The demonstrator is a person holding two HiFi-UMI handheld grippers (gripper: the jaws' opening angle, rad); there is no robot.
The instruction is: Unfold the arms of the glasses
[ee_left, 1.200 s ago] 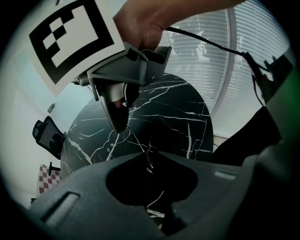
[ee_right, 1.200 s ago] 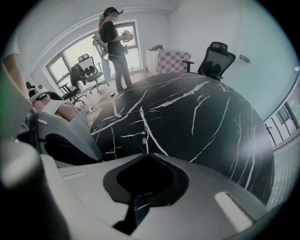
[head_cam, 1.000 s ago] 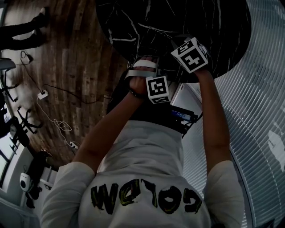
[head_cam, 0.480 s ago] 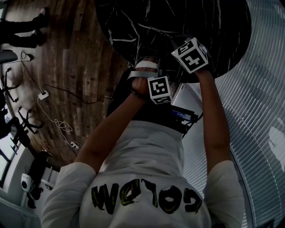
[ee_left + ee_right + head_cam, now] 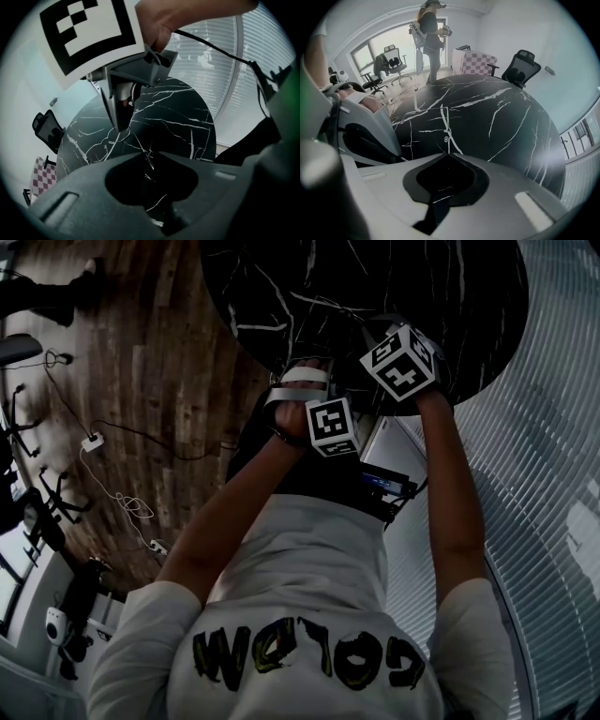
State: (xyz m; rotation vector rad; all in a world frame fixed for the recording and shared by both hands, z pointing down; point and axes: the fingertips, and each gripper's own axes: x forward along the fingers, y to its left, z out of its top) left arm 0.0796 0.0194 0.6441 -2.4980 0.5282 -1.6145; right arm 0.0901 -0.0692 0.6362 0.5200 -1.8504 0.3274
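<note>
— Two grippers are over the black marble table [image 5: 422, 277], both at its near edge. The left gripper [image 5: 302, 381] is close beside the right gripper [image 5: 380, 334].

— How are the fingers looking?

— On the left, its own camera shows the fingertips [image 5: 133, 160] pressed together to a point, low over the tabletop.

— And the right?

— Same there. The right gripper view has its fingers [image 5: 464, 157] closed tip to tip. From the left gripper view they make one narrow wedge pointing down at the marble.

— Where are the glasses [image 5: 110, 138]?

— Faint, but a thin looped outline lies flat on the table right at the tip of that wedge. It's hard to separate from the white veins in the stone. I can't tell whether either pair of tips is nipping the frame, or whether the arms are folded.

— What's around them?

— An office chair [image 5: 520, 68] stands beyond the far rim and a person [image 5: 429, 33] stands near the window. There's wooden floor [image 5: 159, 381] to the left of the table.
</note>
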